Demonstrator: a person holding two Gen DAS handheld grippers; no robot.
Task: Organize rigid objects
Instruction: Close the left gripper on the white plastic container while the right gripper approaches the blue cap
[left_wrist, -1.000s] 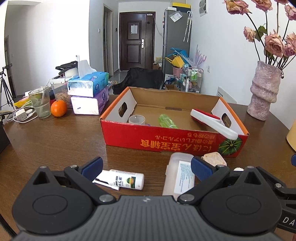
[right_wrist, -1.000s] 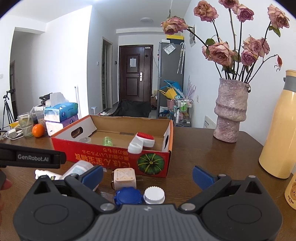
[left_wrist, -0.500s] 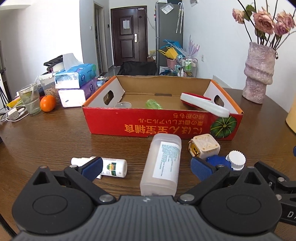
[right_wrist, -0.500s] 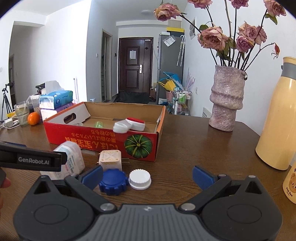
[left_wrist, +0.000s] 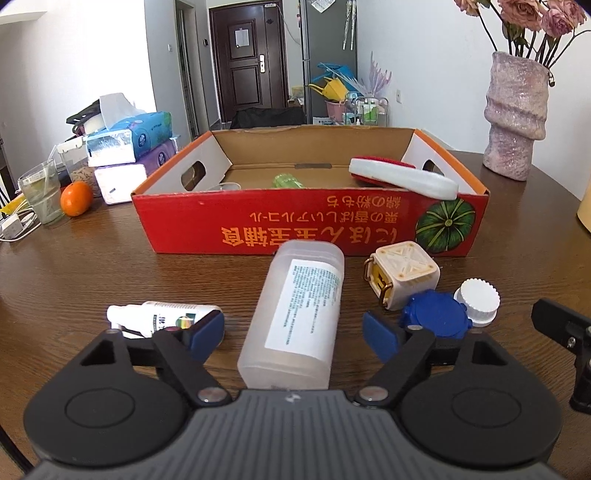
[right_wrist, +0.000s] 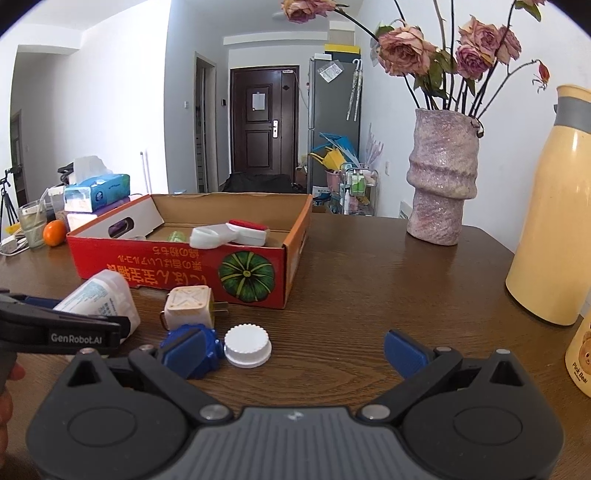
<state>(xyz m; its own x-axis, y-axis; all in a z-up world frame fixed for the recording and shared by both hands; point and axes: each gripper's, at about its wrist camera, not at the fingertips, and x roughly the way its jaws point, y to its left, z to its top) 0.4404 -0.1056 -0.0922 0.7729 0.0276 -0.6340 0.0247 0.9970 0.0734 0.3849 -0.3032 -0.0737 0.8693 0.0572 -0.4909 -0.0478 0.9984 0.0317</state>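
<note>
Both of my claws are unclenched: my left claw (left_wrist: 293, 330) has just been closing around the translucent bottle (left_wrist: 299, 314) lying on the desk (left_wrist: 74, 273), pads not yet touching it. My right claw (right_wrist: 295, 350) gapes beside the blue cap (right_wrist: 192, 349) and white cap (right_wrist: 247, 345), with the red cardboard box (right_wrist: 177, 266) beyond.

Quick count: one red cardboard box (left_wrist: 310, 221), one frosted bottle (left_wrist: 295, 317), one small white bottle (left_wrist: 162, 317), two caps (one blue (left_wrist: 436, 317), one white (left_wrist: 478, 301)), one cream cube plug (left_wrist: 404, 271), two tissue packs (left_wrist: 129, 138), one orange (left_wrist: 76, 197), one vase (left_wrist: 515, 118).
</note>
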